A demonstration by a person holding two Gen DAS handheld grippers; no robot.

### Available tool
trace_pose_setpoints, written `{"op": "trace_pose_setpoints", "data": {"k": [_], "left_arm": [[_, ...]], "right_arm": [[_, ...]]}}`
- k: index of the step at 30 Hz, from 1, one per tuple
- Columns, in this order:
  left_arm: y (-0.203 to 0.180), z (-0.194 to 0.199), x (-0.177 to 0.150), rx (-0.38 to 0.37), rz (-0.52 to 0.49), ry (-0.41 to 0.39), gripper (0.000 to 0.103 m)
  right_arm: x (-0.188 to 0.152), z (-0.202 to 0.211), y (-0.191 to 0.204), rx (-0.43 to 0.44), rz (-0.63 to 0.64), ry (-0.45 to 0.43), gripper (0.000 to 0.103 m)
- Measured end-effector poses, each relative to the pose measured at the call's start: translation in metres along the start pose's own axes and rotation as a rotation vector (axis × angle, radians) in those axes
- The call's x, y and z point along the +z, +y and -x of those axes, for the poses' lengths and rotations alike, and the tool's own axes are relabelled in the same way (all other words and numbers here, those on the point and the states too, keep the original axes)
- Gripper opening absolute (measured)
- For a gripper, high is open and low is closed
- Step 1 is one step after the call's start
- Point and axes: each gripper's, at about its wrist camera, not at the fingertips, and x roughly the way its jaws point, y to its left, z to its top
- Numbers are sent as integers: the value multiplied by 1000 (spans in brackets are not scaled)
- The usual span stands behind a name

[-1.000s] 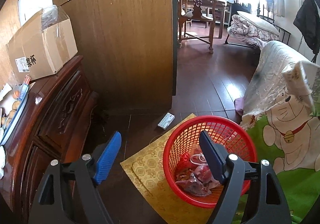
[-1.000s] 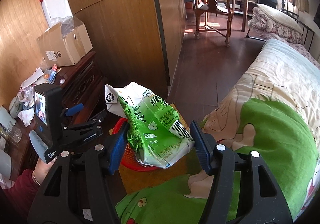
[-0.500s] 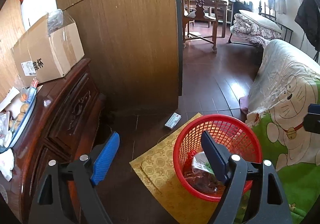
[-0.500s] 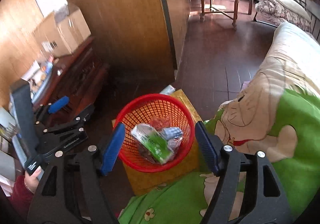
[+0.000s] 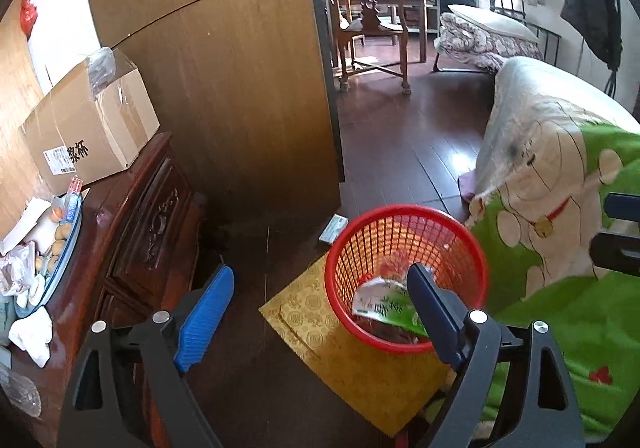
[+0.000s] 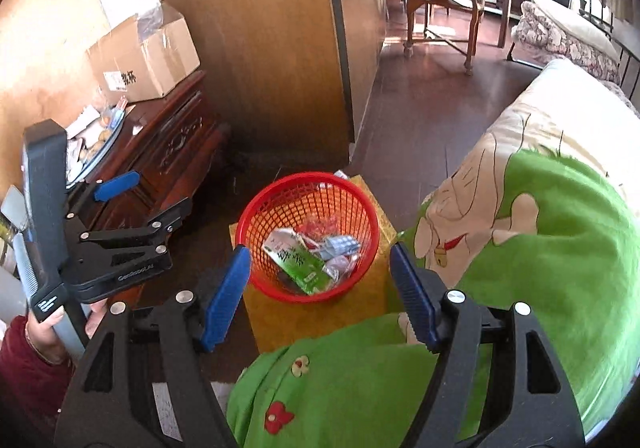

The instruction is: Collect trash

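Right gripper [image 6: 320, 288] with blue pads spread apart and empty, round red plastic mesh basket [image 6: 256, 224] just ahead below it holding green-and-white crumpled packet [image 6: 298, 262], left gripper [image 5: 320, 312] jaws opening, empty, basket beside its right finger.

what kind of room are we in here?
Looks like a lived-in home, probably a bedroom or sitting room: a cartoon-print bedspread, a carved dark wood cabinet, and a wooden chair and table beyond the partition.

Dark floor [image 6: 420, 104] — gold mat [image 6: 320, 312], red basket [image 6: 256, 216] atop.
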Motion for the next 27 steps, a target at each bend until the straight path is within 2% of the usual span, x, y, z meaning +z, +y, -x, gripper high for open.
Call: {"op": "trace_pose_setpoints", "data": {"k": [5,13,27], "left_arm": [[-2,3,-9,-15,7,40,89],[-8,-4,-14,-29,-1,65,89],[-11,-8,-17,-14,6,78,89]], "right_arm": [[-4,-10,3,-28,21,68,70],[-9,-24,9,-64,70,107,71],[-11,-29,10,-55,76,114,73]]}}
